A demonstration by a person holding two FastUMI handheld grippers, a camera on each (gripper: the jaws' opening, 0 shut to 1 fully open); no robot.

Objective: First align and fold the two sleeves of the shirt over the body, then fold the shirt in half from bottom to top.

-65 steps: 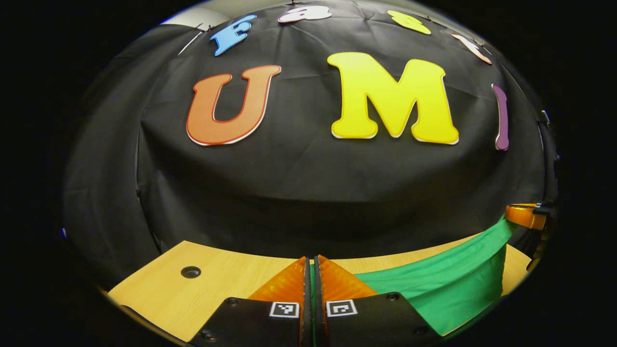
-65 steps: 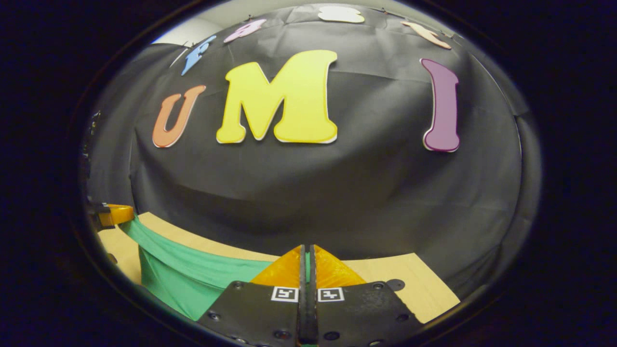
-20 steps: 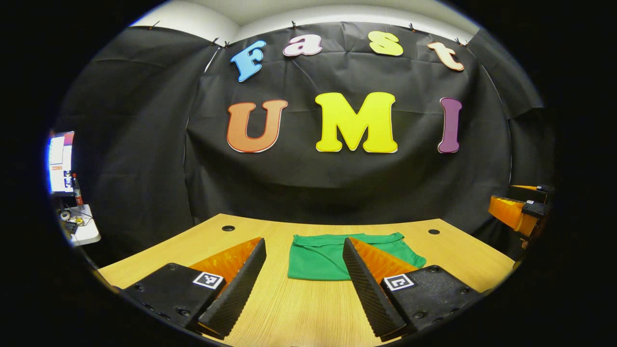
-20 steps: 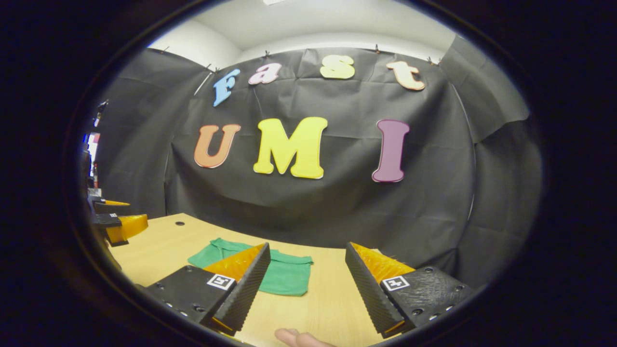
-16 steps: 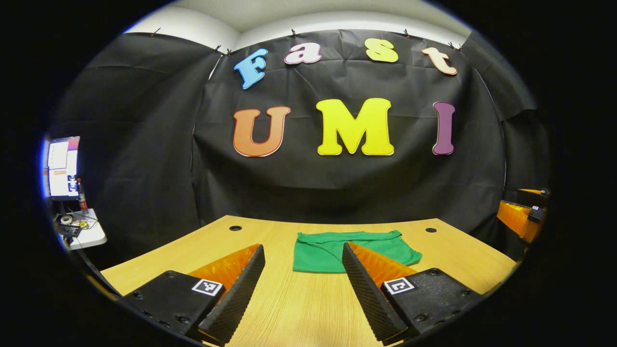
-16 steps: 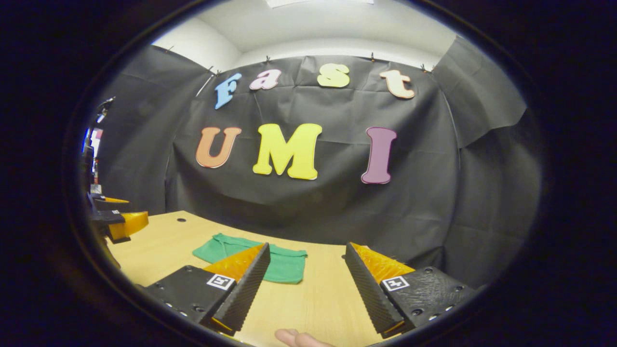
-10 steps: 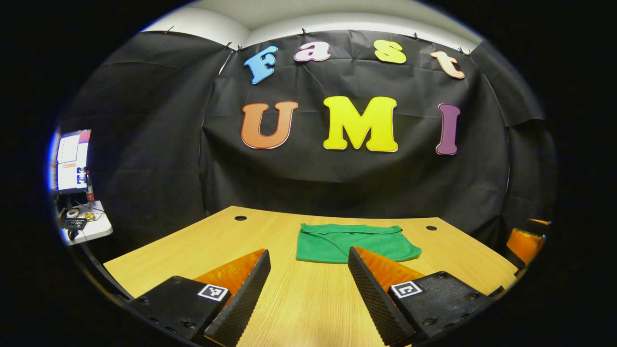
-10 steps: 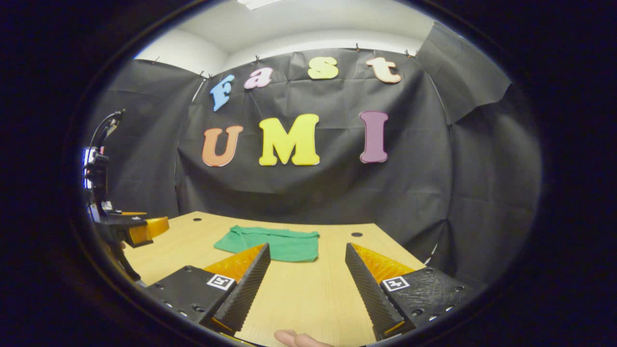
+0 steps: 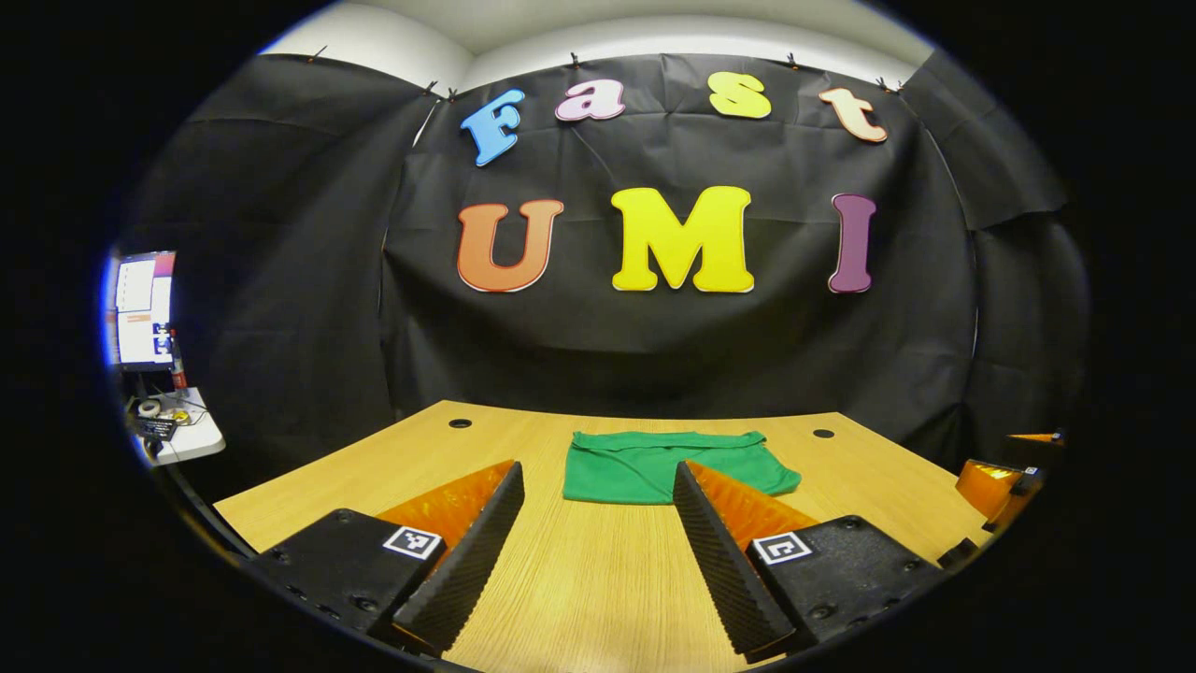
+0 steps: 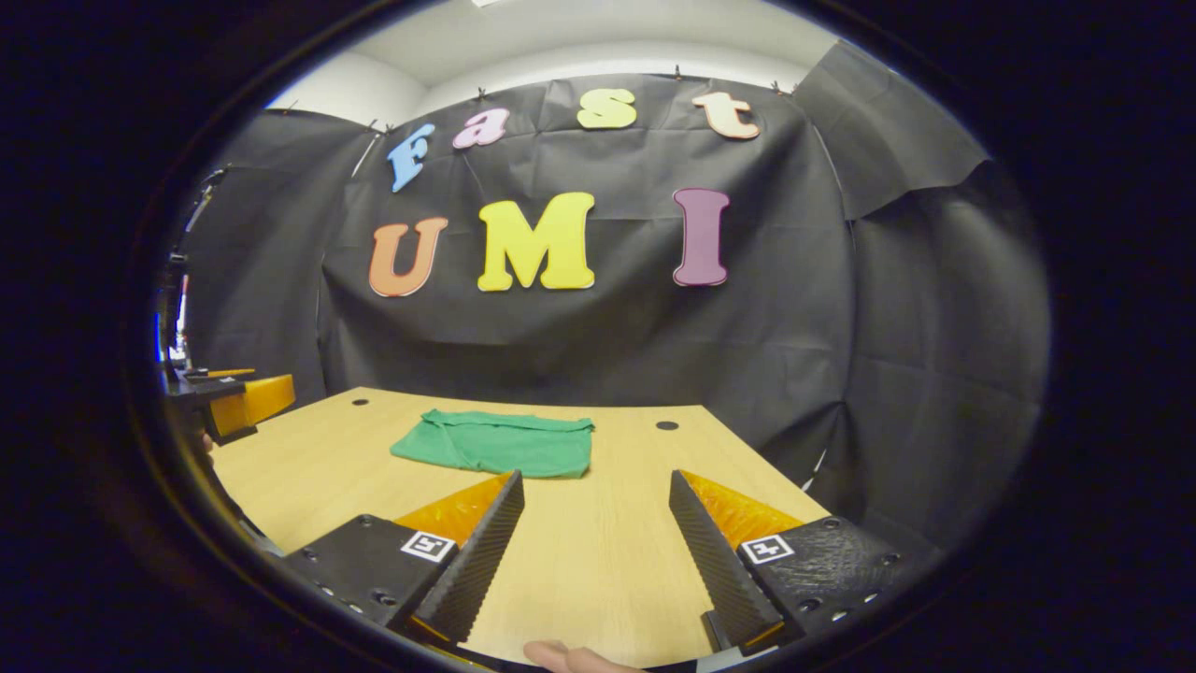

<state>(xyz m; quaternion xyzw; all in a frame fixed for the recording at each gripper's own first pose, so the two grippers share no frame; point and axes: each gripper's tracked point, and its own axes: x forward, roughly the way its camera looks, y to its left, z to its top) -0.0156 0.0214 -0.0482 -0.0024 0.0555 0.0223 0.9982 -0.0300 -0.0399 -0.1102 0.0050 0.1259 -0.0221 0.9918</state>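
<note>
The green shirt (image 9: 668, 464) lies folded into a flat, compact rectangle on the wooden table (image 9: 579, 579), toward its far side; in the right gripper view the shirt (image 10: 500, 443) sits left of centre. My left gripper (image 9: 598, 481) is open above the table's near part, well short of the shirt, with nothing between its fingers. My right gripper (image 10: 596, 491) is also open and empty, to the right of and nearer than the shirt. Each gripper also appears at the other view's edge: the right gripper (image 9: 995, 481) low at the right, the left gripper (image 10: 234, 400) at the left.
Two small round holes (image 9: 460, 423) (image 9: 823, 434) mark the table's far corners. Black cloth walls close the booth behind and to the sides. Beyond the left wall stands a monitor (image 9: 142, 308) over a small cluttered white table (image 9: 177, 435). A fingertip (image 10: 570, 657) shows at the bottom edge.
3.2 s ago both grippers were shut on the shirt's hem, held up near the wall. They have let go, opened and drawn back toward the table's near edge; the shirt lies folded.
</note>
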